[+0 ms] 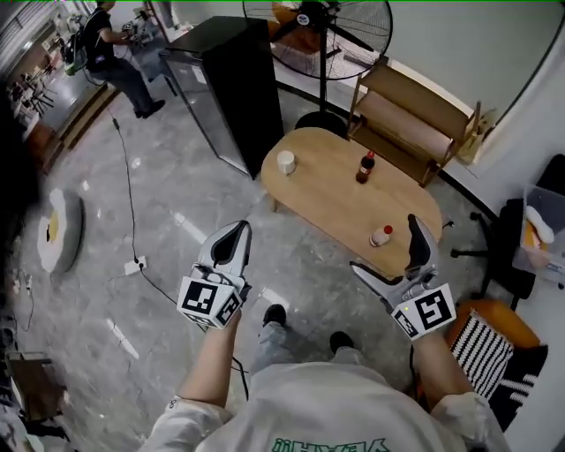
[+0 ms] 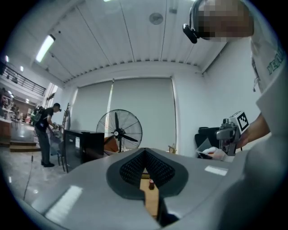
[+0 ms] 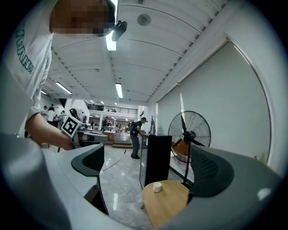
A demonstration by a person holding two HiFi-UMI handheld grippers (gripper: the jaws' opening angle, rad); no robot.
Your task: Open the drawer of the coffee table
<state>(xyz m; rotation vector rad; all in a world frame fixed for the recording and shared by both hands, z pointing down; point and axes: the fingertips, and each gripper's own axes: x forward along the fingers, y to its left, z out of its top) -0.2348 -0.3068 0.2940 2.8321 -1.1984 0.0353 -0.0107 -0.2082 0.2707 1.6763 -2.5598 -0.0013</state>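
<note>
Both hung short of the coffee table (image 1: 335,177) — left gripper (image 1: 235,233) pinched shut on nothing, right gripper (image 1: 386,246) spread wide and empty, likely readied for the unseen drawer.

Counter (image 1: 331,199): in the middle of the floor (image 1: 177,203), running from far left to near right.
Cup (image 1: 286,161): on the counter, at its far left end.
Tall bottle (image 1: 364,167): on the counter near its middle, toward the far edge, right of the cup.
Small bottle (image 1: 381,235): on the counter toward its near right end, well apart from the tall bottle.
Cabinet (image 1: 231,88): on the floor, left of and behind the counter.
Fan (image 1: 320,26): behind the counter, its base between the cabinet and the shelf rack.
Shelf rack (image 1: 415,119): behind the counter on the right, along the wall (image 1: 459,44).
Chair (image 1: 516,252): right of the counter.
Cable (image 1: 130,190): on the floor left of the counter, leading to a power strip (image 1: 134,266).
Standing person (image 1: 110,57): far left, beyond the cabinet.
</note>
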